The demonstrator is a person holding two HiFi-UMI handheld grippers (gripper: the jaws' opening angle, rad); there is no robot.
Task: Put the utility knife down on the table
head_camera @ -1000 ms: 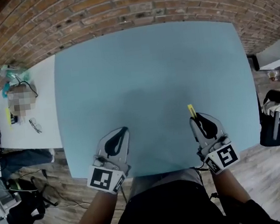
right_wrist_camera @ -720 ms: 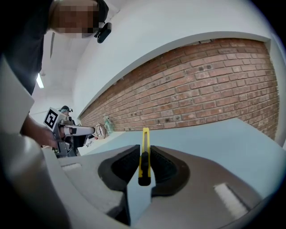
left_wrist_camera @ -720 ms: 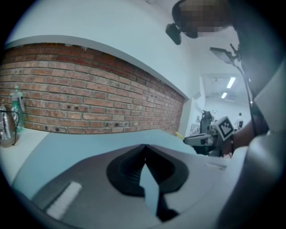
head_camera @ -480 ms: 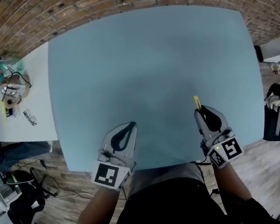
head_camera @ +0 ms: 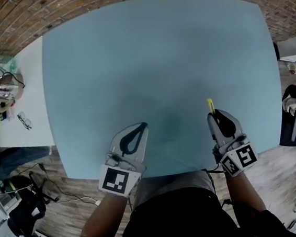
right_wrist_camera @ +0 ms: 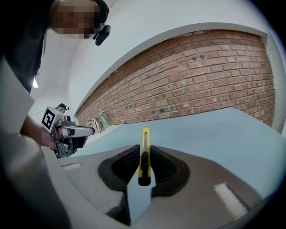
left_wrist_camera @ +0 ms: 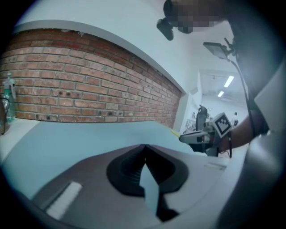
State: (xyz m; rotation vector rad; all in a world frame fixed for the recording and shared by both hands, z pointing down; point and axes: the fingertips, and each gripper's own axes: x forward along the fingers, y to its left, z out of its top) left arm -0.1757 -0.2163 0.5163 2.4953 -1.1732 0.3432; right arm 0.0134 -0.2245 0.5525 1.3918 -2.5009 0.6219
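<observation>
Over a blue table (head_camera: pixel 157 51), the right gripper (head_camera: pixel 214 113) grips a yellow utility knife (head_camera: pixel 210 104); the left gripper (head_camera: pixel 144 124) carries nothing.

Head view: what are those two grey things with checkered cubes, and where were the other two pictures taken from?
No robot: a person holds a two-jaw clamp, a hand-held gripper, in each hand. The head view looks down from the person's head onto a blue table with nothing lying on it. The other pictures come from cameras riding on each gripper, looking along its jaws. The left hand-held gripper is shut and empty. The right hand-held gripper is clamped on a yellow utility knife that points forward over the table. The cubes belong to the grippers.
</observation>
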